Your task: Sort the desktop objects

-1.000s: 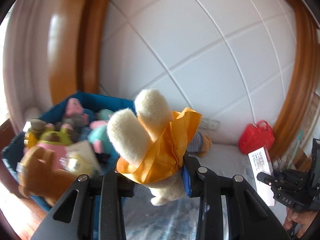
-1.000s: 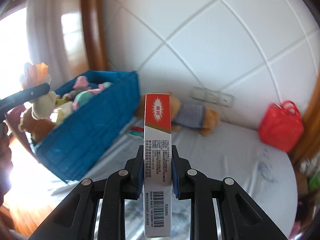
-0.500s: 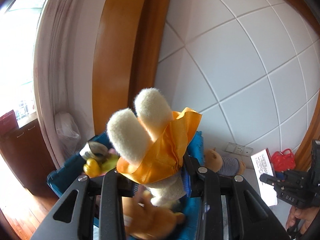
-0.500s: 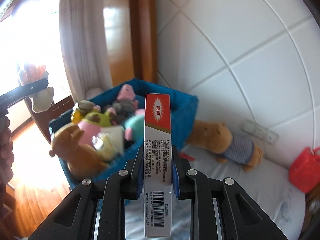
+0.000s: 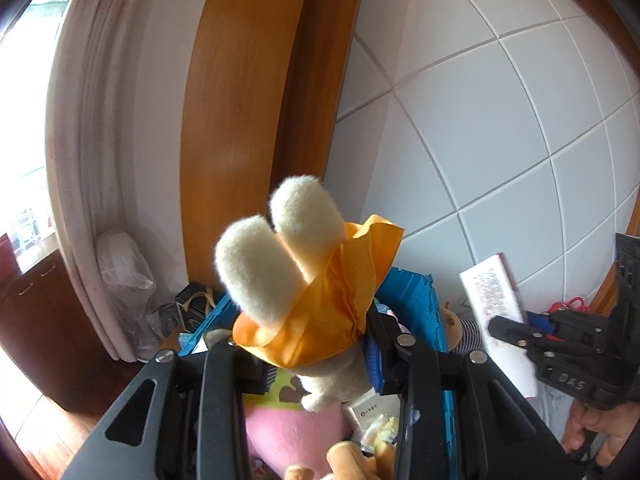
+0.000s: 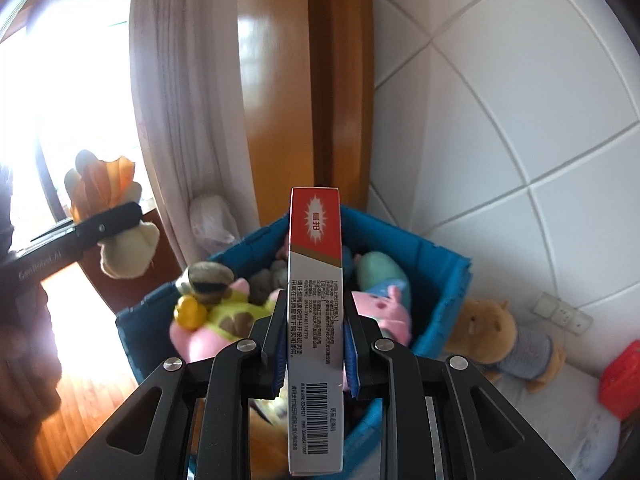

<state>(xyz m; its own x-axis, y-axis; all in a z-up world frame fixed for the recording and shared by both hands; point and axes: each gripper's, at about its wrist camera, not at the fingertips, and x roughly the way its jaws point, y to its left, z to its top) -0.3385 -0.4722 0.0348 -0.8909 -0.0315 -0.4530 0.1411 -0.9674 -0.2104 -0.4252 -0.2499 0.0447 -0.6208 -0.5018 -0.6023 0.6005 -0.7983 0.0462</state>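
Note:
My left gripper is shut on a cream plush toy with an orange scarf, held above the blue crate. The same toy shows at the left in the right wrist view. My right gripper is shut on a red-and-white carton, held upright over the near side of the blue crate. The carton also shows in the left wrist view, at the right. The crate holds several plush toys, among them a pink one.
A brown plush bear in a striped shirt lies on the white surface right of the crate. A red basket stands at the far right. A wooden door frame and a white curtain are behind the crate.
Both grippers have swung left toward the crate with their loads. The crate now sits right under both, and the bear and red basket have slid to the right edge.

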